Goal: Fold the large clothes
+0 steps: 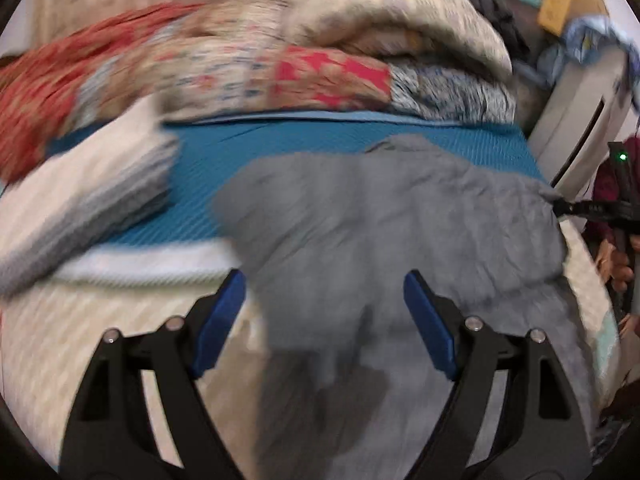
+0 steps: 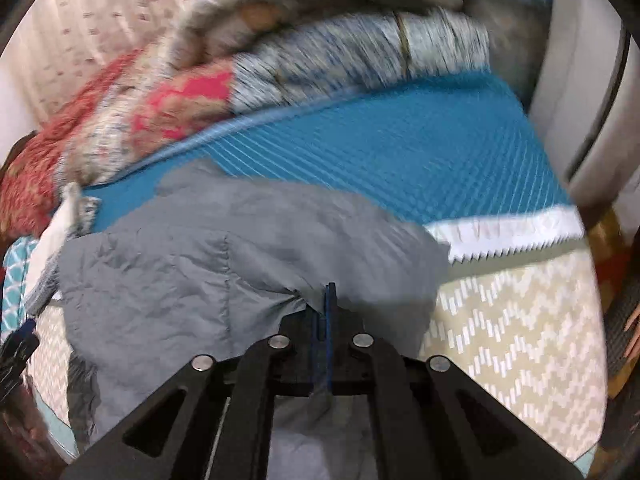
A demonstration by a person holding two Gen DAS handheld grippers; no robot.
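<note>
Your right tool (image 2: 326, 300) is clamped fully on an edge of the grey garment (image 2: 224, 256), which lies crumpled across the near part of the blue mat (image 2: 400, 152) and the cream zigzag-patterned bedcover (image 2: 520, 320); your left tool (image 1: 324, 300) stands wide apart above the same garment (image 1: 400, 220), gripping nothing. With only one edge pinched and the cloth bunched, I judge any pull may drag the garment into a heap rather than lay it flat. The folded pale cloth stack (image 1: 80, 200) at left and the piled quilts (image 1: 320, 60) at the far side crowd the working area and could be snagged.
</note>
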